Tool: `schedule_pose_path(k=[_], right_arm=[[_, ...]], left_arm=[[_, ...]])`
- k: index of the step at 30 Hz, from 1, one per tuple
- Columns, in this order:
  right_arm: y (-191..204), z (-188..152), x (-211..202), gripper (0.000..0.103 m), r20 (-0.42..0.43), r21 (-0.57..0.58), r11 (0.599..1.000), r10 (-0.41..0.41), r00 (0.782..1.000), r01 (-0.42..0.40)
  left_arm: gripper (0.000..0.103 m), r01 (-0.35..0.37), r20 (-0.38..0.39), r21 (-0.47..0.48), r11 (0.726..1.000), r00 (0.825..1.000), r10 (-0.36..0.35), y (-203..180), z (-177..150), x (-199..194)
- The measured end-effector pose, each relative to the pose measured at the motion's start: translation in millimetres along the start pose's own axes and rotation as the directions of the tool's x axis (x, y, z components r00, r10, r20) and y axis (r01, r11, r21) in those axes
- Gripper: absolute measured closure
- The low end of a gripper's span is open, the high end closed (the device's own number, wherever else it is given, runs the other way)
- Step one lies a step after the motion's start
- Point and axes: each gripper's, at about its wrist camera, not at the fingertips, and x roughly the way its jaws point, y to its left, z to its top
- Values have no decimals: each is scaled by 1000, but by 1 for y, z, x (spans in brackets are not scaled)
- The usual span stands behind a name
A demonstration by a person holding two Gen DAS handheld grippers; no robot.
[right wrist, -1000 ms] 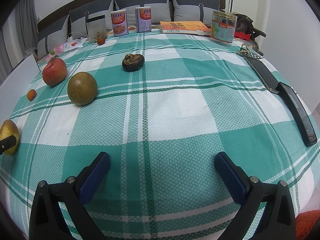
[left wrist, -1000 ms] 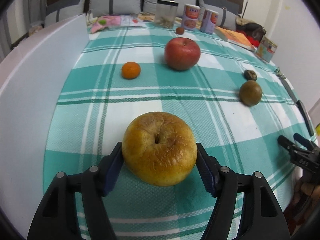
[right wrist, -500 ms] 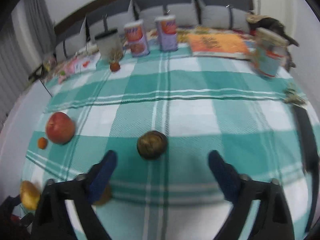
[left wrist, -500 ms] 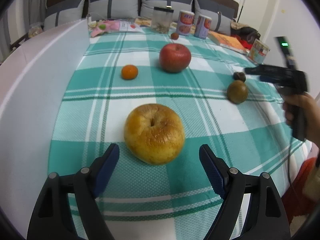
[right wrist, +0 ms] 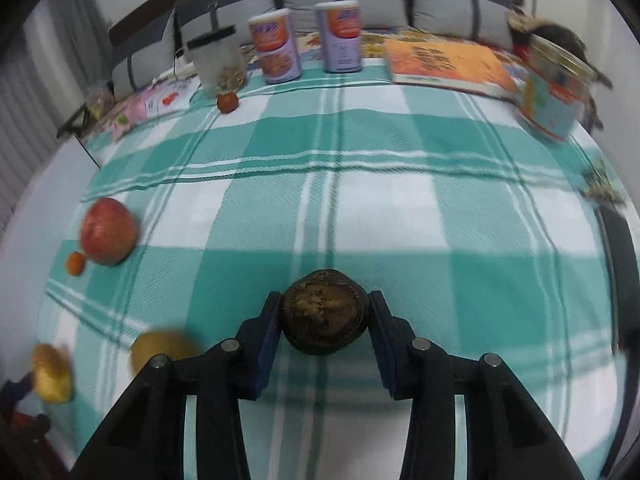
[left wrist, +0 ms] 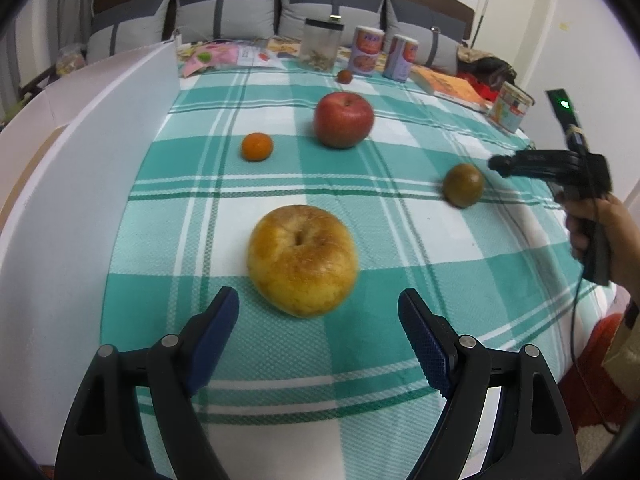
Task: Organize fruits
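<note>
A yellow-brown apple rests on the green plaid cloth just ahead of my left gripper, which is open and clear of it. Beyond lie a mandarin, a red apple, a small red fruit and a brown-green round fruit. My right gripper has its jaws closing, with a dark wrinkled fruit between them and both pads touching its sides. The left wrist view shows that gripper at the right, held by a hand.
A white board runs along the cloth's left side. At the back stand a clear jar, two cans, an orange book and a printed tin. A dark flat object lies at the right edge.
My left gripper let go of the yellow-brown apple, opened and drew back. My right gripper travelled across the cloth to the dark wrinkled fruit and closed around it.
</note>
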Motion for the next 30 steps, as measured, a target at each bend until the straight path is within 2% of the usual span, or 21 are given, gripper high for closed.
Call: schedule_pose_path(k=[3,6,9,12,14,16,18,21,24,30], right_arm=[[-6,-32,-33,61,-14,65,997,32,999,-31],[5,-76,-59,61,-15,98,993,69,997,-68],[32,-121,-72,61,-13,80,992,100,995,-99],[59,-149,-77,60,14,14,996,89,996,-89],[74,-158,-76,59,38,-50,997,57,998,-55],[79,-161,-74,48,45,-81,996,46,998,-42],[80,-163,-75,25,53,-87,996,33,998,-28],[78,-165,-82,15,87,-74,997,35,996,-28],[79,-169,-84,14,101,-92,996,9,995,0],[75,-172,-74,14,69,-77,997,-1,998,7]], left_arm=[[19,2,2,17,1000,1000,-2,-7,-5,-2],[19,-17,-4,10,1000,1000,17,-9,-10,0],[19,-35,0,0,999,999,35,-6,-15,1],[19,-56,-6,13,998,998,56,-3,-22,3],[19,-65,-8,17,998,998,65,-1,-25,4],[19,-72,-12,16,997,997,72,2,-27,5],[19,-71,-17,16,997,997,72,3,-30,6],[19,-70,-27,27,997,997,71,3,-33,8],[19,-71,-41,32,997,997,73,3,-36,12],[16,-83,-43,59,995,995,86,-1,-38,15]])
